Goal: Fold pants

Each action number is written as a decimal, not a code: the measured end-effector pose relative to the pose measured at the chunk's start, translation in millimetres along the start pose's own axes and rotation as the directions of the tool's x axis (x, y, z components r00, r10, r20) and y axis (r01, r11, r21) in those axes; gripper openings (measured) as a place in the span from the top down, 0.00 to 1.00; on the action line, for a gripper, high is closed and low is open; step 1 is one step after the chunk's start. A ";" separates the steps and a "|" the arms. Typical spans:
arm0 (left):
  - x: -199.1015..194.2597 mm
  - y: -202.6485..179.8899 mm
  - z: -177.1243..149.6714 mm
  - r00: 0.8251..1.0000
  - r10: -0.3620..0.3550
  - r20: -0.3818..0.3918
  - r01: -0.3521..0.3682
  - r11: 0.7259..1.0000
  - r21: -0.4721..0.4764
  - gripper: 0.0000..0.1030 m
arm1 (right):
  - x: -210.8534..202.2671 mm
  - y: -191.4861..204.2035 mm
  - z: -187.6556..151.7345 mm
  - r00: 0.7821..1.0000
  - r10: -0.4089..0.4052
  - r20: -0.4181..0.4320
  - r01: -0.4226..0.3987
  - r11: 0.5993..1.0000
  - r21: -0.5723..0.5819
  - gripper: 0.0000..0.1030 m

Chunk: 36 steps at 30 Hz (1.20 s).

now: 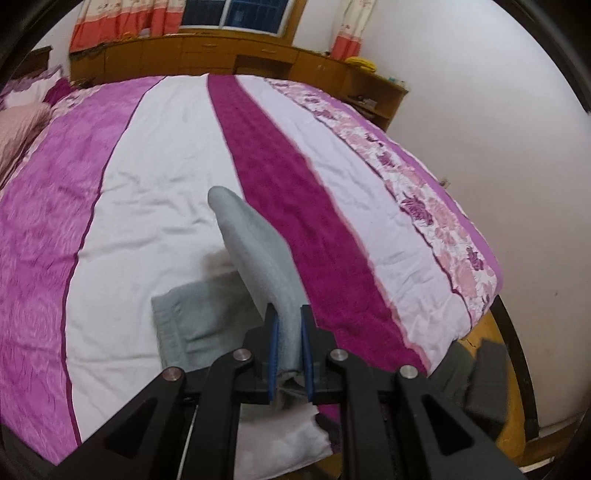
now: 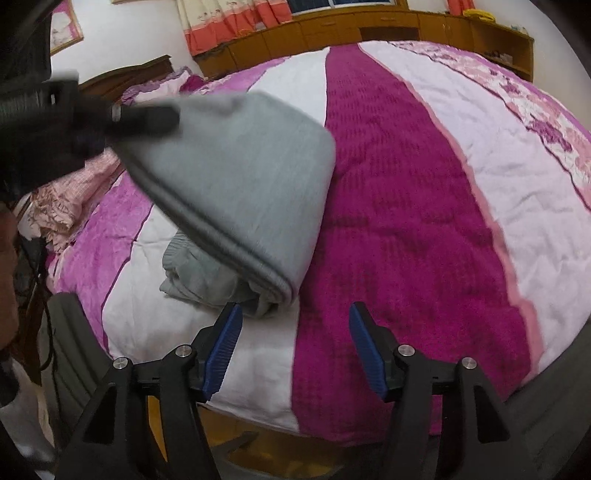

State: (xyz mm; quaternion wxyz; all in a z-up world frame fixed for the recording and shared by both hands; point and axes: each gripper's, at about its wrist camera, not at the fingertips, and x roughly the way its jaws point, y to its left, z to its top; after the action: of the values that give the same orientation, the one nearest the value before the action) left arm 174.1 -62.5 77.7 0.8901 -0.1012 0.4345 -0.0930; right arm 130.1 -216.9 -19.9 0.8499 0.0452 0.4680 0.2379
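Two tongs are working over a bed; the left tongs (image 1: 289,343) are clamping a fold of the grey pants (image 1: 255,251) between their blue pads, and the cloth is rising from them in a lifted flap; the right tongs (image 2: 295,354) are standing apart with nothing between them, just short of the near edge of the pants (image 2: 240,184), above the bedspread (image 2: 406,221); the lower layers of the pants are lying bunched on a white stripe of the bedspread, beside a dark magenta stripe; in the right view the left tongs (image 2: 173,118) are showing blurred at the raised cloth; farther back, a wooden cabinet (image 1: 207,51) is standing under orange-trimmed curtains (image 1: 122,26).
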 end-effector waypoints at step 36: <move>-8.1 65.5 -45.9 0.998 0.006 0.063 -0.003 0.999 -0.036 0.90 | 33.6 -19.4 -24.2 0.971 -0.184 0.156 0.114 0.920 0.374 0.32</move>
State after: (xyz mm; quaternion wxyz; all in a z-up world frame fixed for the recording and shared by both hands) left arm 137.9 -2.0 39.1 0.9016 -0.1192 0.4080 -0.0799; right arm 132.5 -222.6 -65.2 0.8828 0.1877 0.4237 0.0765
